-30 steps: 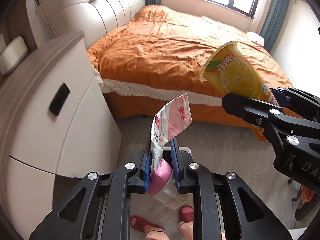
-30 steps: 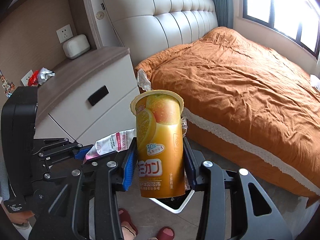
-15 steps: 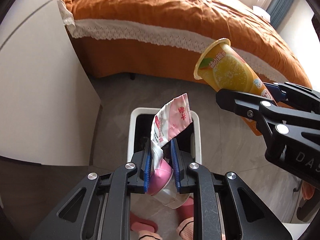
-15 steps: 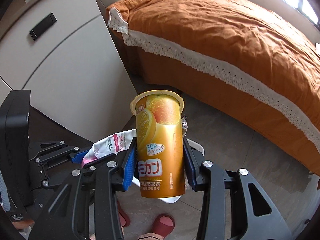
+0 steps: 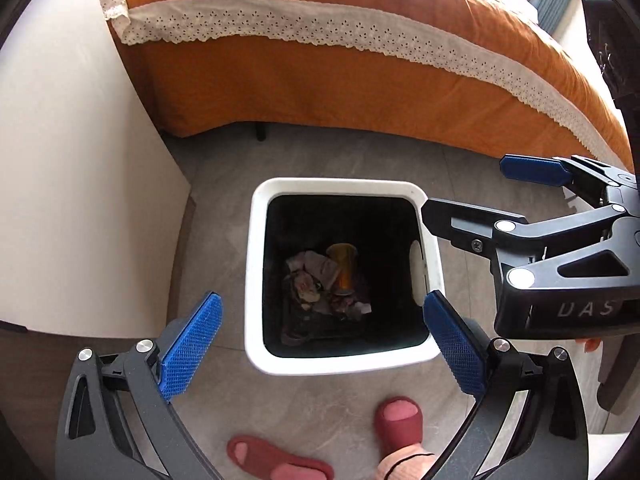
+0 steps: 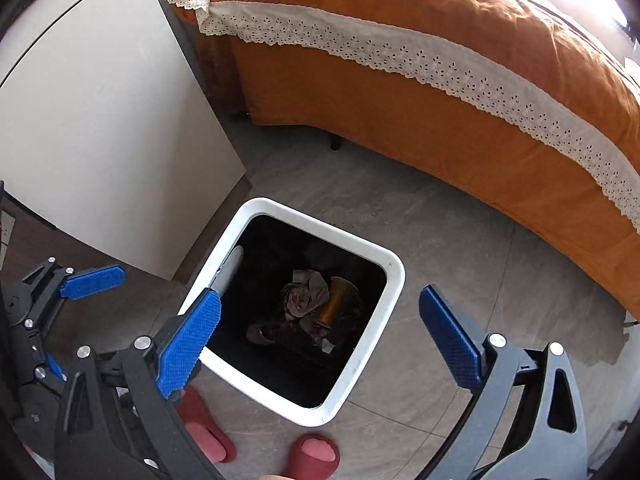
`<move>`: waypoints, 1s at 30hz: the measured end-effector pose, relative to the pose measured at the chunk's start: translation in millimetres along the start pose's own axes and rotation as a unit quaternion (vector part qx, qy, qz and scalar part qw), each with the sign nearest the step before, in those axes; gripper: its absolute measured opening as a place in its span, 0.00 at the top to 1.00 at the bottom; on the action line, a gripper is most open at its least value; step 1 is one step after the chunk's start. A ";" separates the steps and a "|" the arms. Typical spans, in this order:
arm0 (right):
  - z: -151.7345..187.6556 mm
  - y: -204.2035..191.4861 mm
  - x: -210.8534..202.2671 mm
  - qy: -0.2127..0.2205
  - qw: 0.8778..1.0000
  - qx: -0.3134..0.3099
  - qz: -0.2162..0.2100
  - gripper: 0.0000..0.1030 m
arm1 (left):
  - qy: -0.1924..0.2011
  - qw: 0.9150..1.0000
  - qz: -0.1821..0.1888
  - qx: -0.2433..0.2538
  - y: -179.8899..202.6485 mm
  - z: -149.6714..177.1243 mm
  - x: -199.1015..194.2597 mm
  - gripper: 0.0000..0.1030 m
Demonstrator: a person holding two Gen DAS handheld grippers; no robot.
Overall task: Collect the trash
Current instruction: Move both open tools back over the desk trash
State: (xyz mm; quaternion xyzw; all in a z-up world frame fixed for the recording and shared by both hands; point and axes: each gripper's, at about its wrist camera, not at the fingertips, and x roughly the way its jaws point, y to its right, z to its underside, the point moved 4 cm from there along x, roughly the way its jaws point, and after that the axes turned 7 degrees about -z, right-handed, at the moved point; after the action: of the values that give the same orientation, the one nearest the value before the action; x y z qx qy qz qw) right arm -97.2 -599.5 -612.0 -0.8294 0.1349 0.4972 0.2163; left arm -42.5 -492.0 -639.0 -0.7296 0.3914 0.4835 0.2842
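Left wrist view looks steeply down into the white square plastic trash bin [image 5: 256, 280] with a black inside, which stands on the grey tiled floor [image 5: 328, 156]. At its bottom lies the orange cylindrical drink cup [image 5: 344, 268], tilted on its side, touching a heap of crumpled pinkish-grey wrappers [image 5: 308, 280] to its left. The same cup [image 6: 334, 300] and wrappers [image 6: 304, 298] show from the right wrist view, deep inside the bin [image 6: 392, 276].

The left gripper [image 5: 320, 348] hangs over the near rim of the bin; its jaws have just been opening, they stand wide apart and nothing is between the blue ribbed pads [image 5: 192, 344]. The right gripper [image 6: 320, 340] is likewise spread wide over the bin after just opening, with nothing between its pads [image 6: 188, 340]. In the left wrist view the right gripper [image 5: 476, 196] reaches in from the right, near the bin's right rim.

Beyond the bin stands the bed with an orange cover [image 5: 360, 80] and a white lace trim [image 5: 320, 32]. A white cabinet side [image 5: 72, 160] rises at the left. Below the bin, the person's feet in dark red slippers [image 5: 400, 424] stand on the floor.
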 end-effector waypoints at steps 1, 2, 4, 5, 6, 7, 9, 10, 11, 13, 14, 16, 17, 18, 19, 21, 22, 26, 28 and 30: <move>-2.4 -1.7 -2.6 0.001 1.000 -0.002 0.000 0.04 | 0.000 1.000 -0.002 -0.002 -3.0 -3.9 -6.1 0.04; -5.4 -4.3 -7.1 0.001 1.000 -0.004 -0.002 0.04 | 0.001 1.000 -0.002 -0.005 -6.0 -7.4 -15.6 0.04; -11.2 -9.1 -16.9 0.004 1.000 -0.009 -0.001 0.04 | 0.006 1.000 -0.006 -0.012 -12.4 -14.8 -30.4 0.04; -15.6 -12.7 -24.2 0.006 1.000 -0.012 -0.001 0.04 | 0.010 1.000 -0.006 -0.016 -16.5 -20.3 -39.9 0.04; -20.2 -16.3 -31.9 0.008 1.000 -0.014 -0.002 0.04 | 0.012 1.000 -0.006 -0.018 -19.4 -23.7 -48.1 0.04; -25.1 -19.9 -40.3 0.011 1.000 -0.016 -0.001 0.04 | 0.016 1.000 -0.009 -0.021 -22.7 -27.8 -57.2 0.04; -36.5 -27.6 -61.2 0.019 1.000 -0.017 -0.002 0.04 | 0.022 0.999 -0.016 -0.024 -30.1 -36.5 -78.0 0.04; -41.6 -31.7 -71.0 0.023 1.000 -0.017 -0.003 0.04 | 0.025 0.999 -0.019 -0.026 -34.1 -40.9 -90.3 0.04; -47.8 -36.1 -83.6 0.029 0.999 -0.017 -0.003 0.04 | 0.032 0.999 -0.023 -0.029 -39.3 -47.0 -105.8 0.04; -63.6 -47.0 -113.4 0.044 0.999 -0.020 -0.004 0.04 | 0.043 0.998 -0.025 -0.035 -47.7 -56.2 -133.7 0.04; -70.1 -51.3 -124.6 0.051 0.998 -0.021 -0.005 0.04 | 0.049 0.998 -0.028 -0.037 -51.9 -60.7 -147.7 0.04; -85.6 -62.1 -151.8 0.067 0.997 -0.024 -0.006 0.04 | 0.062 0.997 -0.035 -0.043 -60.7 -69.2 -177.8 0.04; -94.4 -68.6 -168.2 0.077 0.997 -0.026 -0.007 0.04 | 0.070 0.996 -0.036 -0.047 -65.4 -73.7 -195.0 0.04; -102.2 -74.2 -182.6 0.087 0.996 -0.029 -0.009 0.04 | 0.079 0.995 -0.039 -0.052 -69.7 -78.1 -210.9 0.04; -109.8 -81.8 -196.7 0.098 0.995 -0.034 -0.009 0.04 | 0.087 0.994 -0.041 -0.055 -72.9 -81.3 -224.6 0.04; -126.7 -99.7 -227.2 0.122 0.991 -0.047 -0.014 0.04 | 0.103 0.992 -0.043 -0.063 -81.2 -89.4 -256.8 0.04; -133.0 -106.7 -238.8 0.133 0.990 -0.052 -0.016 0.04 | 0.115 0.990 -0.045 -0.067 -86.2 -93.9 -275.2 0.04; -161.1 -138.6 -287.9 0.180 0.981 -0.073 -0.028 0.04 | 0.152 0.983 -0.057 -0.087 -105.8 -108.8 -335.0 0.04; -174.1 -155.5 -307.8 0.198 0.976 -0.085 -0.036 0.04 | 0.167 0.979 -0.066 -0.098 -115.2 -113.7 -359.0 0.04; -183.2 -170.7 -323.8 0.214 0.971 -0.099 -0.042 0.04 | 0.181 0.975 -0.074 -0.109 -126.2 -115.6 -382.1 0.04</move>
State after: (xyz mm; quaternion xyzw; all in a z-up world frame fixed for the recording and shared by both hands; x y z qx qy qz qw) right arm -33.9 -538.5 -212.3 -0.9385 0.0934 0.3100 0.1200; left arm 33.6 -403.2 -237.0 -0.8586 0.3264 0.3608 0.1617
